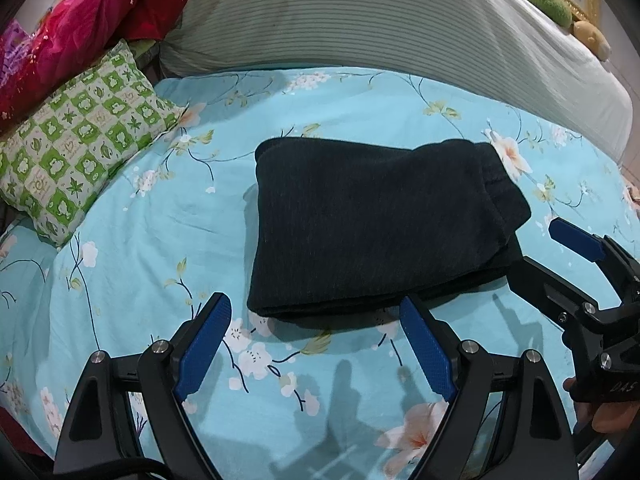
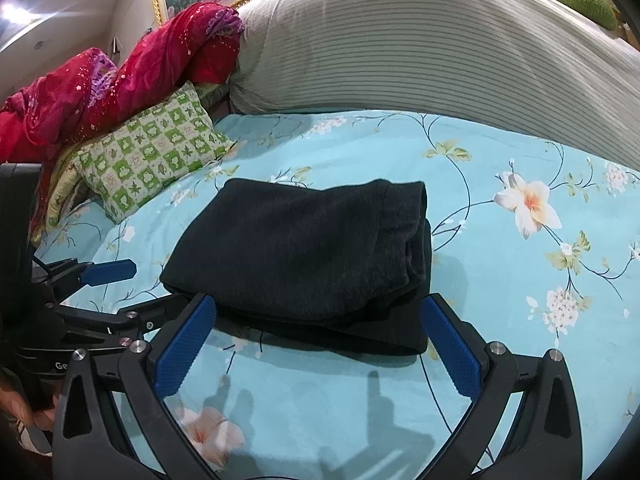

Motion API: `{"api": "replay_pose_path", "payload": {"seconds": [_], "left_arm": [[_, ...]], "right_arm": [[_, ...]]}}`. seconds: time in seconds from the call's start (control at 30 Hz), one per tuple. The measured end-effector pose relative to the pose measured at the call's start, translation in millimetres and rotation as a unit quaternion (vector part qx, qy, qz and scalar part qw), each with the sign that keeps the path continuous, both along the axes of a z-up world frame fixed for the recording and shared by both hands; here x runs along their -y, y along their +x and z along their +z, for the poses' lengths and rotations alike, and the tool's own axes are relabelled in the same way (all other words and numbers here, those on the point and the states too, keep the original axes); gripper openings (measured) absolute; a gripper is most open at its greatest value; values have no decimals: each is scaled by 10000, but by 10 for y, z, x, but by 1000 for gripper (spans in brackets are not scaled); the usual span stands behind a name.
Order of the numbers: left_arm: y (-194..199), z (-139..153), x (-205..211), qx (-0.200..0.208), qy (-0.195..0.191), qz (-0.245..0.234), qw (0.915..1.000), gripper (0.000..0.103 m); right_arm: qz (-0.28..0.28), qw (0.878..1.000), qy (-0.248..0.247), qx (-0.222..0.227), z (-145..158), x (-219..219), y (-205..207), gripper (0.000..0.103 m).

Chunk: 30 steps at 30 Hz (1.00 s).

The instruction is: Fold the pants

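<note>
The black pants (image 1: 368, 224) lie folded into a thick rectangular bundle on the blue floral bedsheet (image 1: 168, 216). They also show in the right wrist view (image 2: 304, 252). My left gripper (image 1: 316, 320) is open and empty, just in front of the bundle's near edge. My right gripper (image 2: 320, 320) is open and empty, its blue pads either side of the bundle's near edge. The right gripper also shows in the left wrist view (image 1: 560, 252) beside the bundle's right end. The left gripper shows in the right wrist view (image 2: 120, 284) at the left.
A green checked pillow (image 1: 76, 152) lies at the left. A red quilt (image 1: 80, 24) is piled behind it. A large grey striped duvet (image 1: 380, 20) runs along the back. Green and tan plush toys (image 1: 548, 0) sit at the far right.
</note>
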<state>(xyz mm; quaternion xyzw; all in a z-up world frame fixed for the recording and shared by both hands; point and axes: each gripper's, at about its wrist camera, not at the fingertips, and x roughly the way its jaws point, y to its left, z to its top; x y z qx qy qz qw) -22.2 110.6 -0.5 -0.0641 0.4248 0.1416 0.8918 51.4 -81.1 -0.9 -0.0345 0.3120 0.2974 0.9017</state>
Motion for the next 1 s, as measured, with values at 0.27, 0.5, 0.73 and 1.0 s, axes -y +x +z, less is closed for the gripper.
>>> {"api": "replay_pose_path", "payload": {"seconds": [0.27, 0.5, 0.73, 1.0], "left_arm": [[17, 26, -9, -14, -24, 13, 10000, 87], [26, 25, -27, -40, -11, 44, 10000, 87], [82, 55, -67, -80, -63, 69, 9999, 87], [183, 86, -117, -152, -132, 119, 9997, 87]], "right_arm": [[-1, 10000, 31, 15, 44, -9, 19, 102], [-8, 10000, 29, -13, 49, -6, 19, 102], [-21, 10000, 12, -51, 47, -6, 28, 102], [-134, 9998, 11, -172, 29, 29, 92, 102]]}}
